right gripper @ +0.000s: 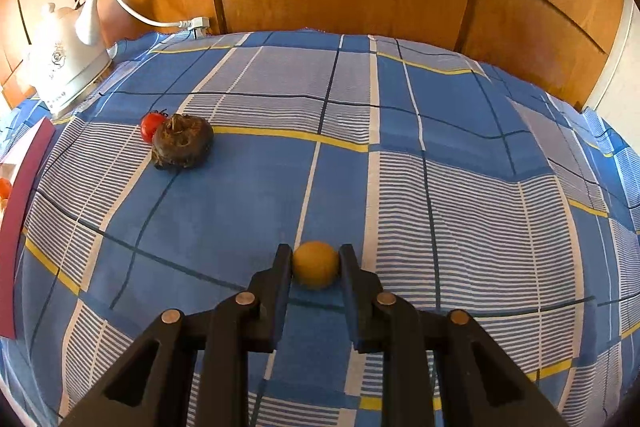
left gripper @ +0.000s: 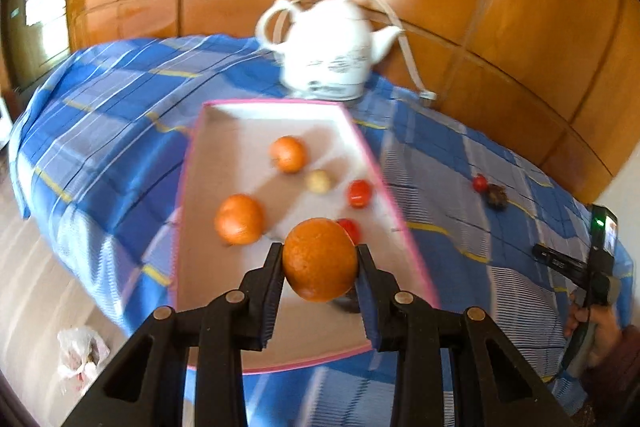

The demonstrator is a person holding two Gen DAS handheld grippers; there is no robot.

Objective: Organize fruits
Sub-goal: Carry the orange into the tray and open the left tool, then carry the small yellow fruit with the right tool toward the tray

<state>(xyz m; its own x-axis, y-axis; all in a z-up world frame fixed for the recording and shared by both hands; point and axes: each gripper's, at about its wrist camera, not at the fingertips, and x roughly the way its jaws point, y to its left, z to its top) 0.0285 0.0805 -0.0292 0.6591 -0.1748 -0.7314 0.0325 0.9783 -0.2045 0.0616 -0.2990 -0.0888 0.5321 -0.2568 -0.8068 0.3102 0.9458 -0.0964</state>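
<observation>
My left gripper (left gripper: 320,251) is shut on an orange (left gripper: 320,259), held above the near end of a white tray with a pink rim (left gripper: 224,155). Inside the tray lie two more oranges (left gripper: 239,219) (left gripper: 288,153), a small pale fruit (left gripper: 319,181) and two red tomatoes (left gripper: 359,193) (left gripper: 349,228). My right gripper (right gripper: 315,259) is shut on a small yellow fruit (right gripper: 315,264) just over the blue checked tablecloth (right gripper: 400,131). A red tomato (right gripper: 149,125) and a dark brown rough fruit (right gripper: 182,143) lie together on the cloth, far left of the right gripper.
A white kettle (left gripper: 332,47) with a white cord (right gripper: 132,11) stands at the back of the table against wooden panels. The tray's pink side (right gripper: 20,211) shows at the left edge of the right wrist view. A plastic bag (left gripper: 82,351) lies on the floor.
</observation>
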